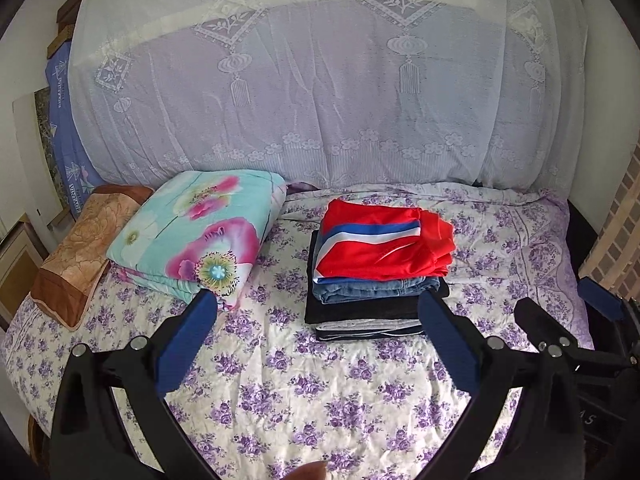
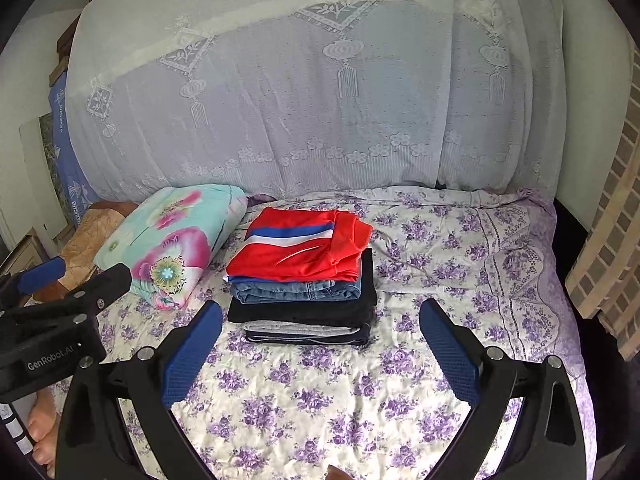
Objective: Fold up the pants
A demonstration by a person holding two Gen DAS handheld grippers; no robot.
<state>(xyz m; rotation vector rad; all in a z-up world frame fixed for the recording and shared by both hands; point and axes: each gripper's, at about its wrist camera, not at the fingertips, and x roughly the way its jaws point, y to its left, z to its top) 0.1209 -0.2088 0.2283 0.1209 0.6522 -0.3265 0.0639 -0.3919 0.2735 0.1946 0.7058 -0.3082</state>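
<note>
The left tongs (image 1: 316, 338) and right tongs (image 2: 320, 344) are seen closest in, both spread wide with nothing pinched between the blue pads, held above the bed (image 2: 320, 400). Past those, the flowered bedsheet is spread over the whole bed, with a lace curtain (image 1: 320, 80) hung behind it. A folded floral quilt (image 1: 192, 236) is parked toward the left, just beside the stack of folded clothes (image 2: 304, 280) in the middle. Red pants (image 1: 384, 244) are already laid folded on top of that stack, so the job looks pretty much wrapped up. Risk from here, probably: the slippery red fabric could get snagged or nudged by a low pass of either tool, and the top layer would slide off the jeans (image 2: 296, 292).
</note>
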